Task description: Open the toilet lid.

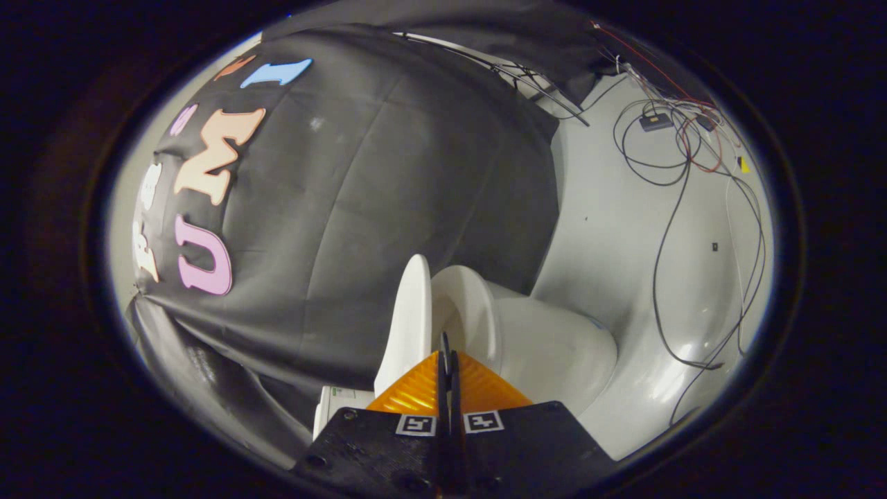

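Observation:
The view is rolled on its side. A white toilet (554,346) lies just beyond my fingers. Its lid (409,326) stands swung away from the seat ring (475,312), leaving a wedge-shaped gap between them. My gripper (447,346) is shut, the two fingers pressed together with nothing between them. The tips point into that gap, close to the lid's inner face; I cannot tell whether they touch it.
The black cloth wall (388,194) hangs behind the lid. A white tank (339,402) sits beside the lid's hinge end. Loose cables (679,166) and a small black box (655,122) lie on the pale floor (610,229) beyond the bowl.

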{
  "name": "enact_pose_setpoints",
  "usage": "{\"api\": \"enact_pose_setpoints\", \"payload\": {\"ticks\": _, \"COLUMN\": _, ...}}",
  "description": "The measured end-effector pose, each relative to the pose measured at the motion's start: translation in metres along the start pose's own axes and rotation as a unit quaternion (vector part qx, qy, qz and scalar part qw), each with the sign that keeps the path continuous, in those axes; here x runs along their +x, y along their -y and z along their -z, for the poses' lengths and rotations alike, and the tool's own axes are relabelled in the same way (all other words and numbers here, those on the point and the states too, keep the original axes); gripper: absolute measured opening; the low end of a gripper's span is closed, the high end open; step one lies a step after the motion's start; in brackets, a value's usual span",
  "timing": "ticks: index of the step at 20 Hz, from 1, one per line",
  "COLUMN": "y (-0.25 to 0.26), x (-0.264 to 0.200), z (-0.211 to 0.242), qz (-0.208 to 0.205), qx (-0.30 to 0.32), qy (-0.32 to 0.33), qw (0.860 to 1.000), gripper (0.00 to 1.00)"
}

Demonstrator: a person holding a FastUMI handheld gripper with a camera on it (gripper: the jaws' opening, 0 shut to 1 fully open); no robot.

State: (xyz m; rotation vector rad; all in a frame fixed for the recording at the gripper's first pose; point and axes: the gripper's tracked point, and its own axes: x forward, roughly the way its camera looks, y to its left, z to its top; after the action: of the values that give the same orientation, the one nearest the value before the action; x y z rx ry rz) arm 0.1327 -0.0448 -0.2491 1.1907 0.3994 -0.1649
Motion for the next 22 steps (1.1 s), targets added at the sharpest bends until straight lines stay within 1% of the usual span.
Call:
{"api": "enact_pose_setpoints", "payload": {"ticks": 6, "y": -0.036, "x": 0.0, "z": 0.004, "qz": -0.003, "qx": -0.037, "qy": 0.004, "qw": 0.999, "gripper": 0.0}}
{"api": "enact_pose_setpoints", "payload": {"ticks": 12, "y": -0.098, "x": -0.008, "z": 0.014, "qz": -0.035, "qx": -0.069, "qy": 0.047, "qw": 0.996, "gripper": 0.0}}
{"api": "enact_pose_setpoints", "payload": {"ticks": 15, "y": -0.136, "x": -0.012, "z": 0.028, "qz": -0.039, "qx": -0.111, "qy": 0.058, "qw": 0.991, "gripper": 0.0}}
{"api": "enact_pose_setpoints", "payload": {"ticks": 18, "y": -0.171, "x": -0.017, "z": 0.041, "qz": -0.034, "qx": -0.158, "qy": 0.056, "qw": 0.985, "gripper": 0.0}}
{"api": "enact_pose_setpoints", "payload": {"ticks": 22, "y": -0.201, "x": -0.024, "z": 0.059, "qz": -0.014, "qx": -0.211, "qy": 0.056, "qw": 0.976, "gripper": 0.0}}
